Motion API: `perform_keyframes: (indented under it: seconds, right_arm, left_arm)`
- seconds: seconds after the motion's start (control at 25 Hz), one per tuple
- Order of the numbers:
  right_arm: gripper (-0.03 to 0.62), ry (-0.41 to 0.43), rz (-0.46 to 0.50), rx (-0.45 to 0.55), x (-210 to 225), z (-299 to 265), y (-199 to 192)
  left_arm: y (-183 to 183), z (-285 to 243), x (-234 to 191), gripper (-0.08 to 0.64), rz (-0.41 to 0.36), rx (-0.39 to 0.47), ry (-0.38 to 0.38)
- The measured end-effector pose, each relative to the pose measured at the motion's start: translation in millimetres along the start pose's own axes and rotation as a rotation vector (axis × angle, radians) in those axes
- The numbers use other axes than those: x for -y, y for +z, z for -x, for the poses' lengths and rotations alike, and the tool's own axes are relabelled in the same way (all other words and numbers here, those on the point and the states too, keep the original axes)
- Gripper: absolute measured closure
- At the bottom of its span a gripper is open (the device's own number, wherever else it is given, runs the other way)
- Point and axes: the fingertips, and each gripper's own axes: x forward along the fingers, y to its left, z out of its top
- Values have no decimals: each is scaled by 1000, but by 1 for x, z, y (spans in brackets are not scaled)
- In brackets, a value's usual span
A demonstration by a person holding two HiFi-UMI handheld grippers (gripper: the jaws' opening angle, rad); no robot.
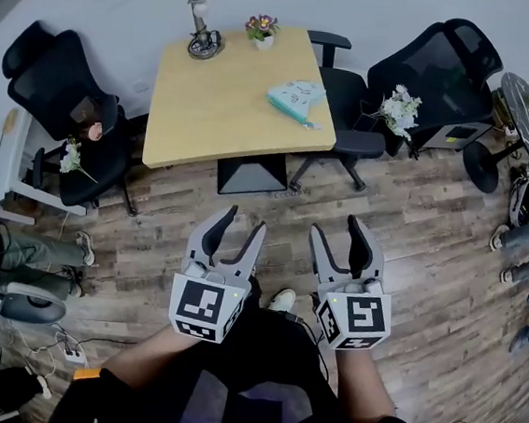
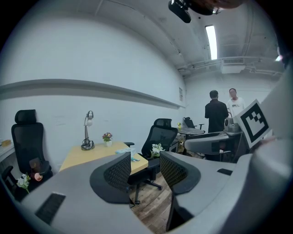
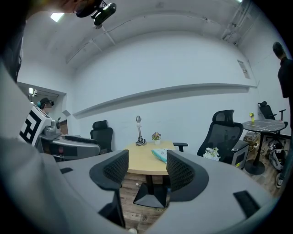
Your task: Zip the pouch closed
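Pointing at table (image 1: 210, 106); left gripper (image 1: 245, 219), right gripper (image 1: 335, 226) jaws apart; pouch (image 1: 295, 99) untouched

No legible text or numbers anywhere; only wordless square markers (image 1: 200, 304) on the claw cubes (image 1: 357, 319).

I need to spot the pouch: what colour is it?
The pouch is light teal, clearest in the head view.
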Motion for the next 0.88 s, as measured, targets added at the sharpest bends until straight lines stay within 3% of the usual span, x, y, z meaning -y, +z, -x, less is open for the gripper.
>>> perform_keyframes:
  seconds: [0.32,0.88]
  right_arm:
    - [334,-29,30,-41,18,-42,-2]
    - [334,-84,11,-120,71,-162,12]
  left_arm:
    - [-5,-48,-17,371,25,-5,-40]
    - [19,-174,-79,364,19,-32,-105]
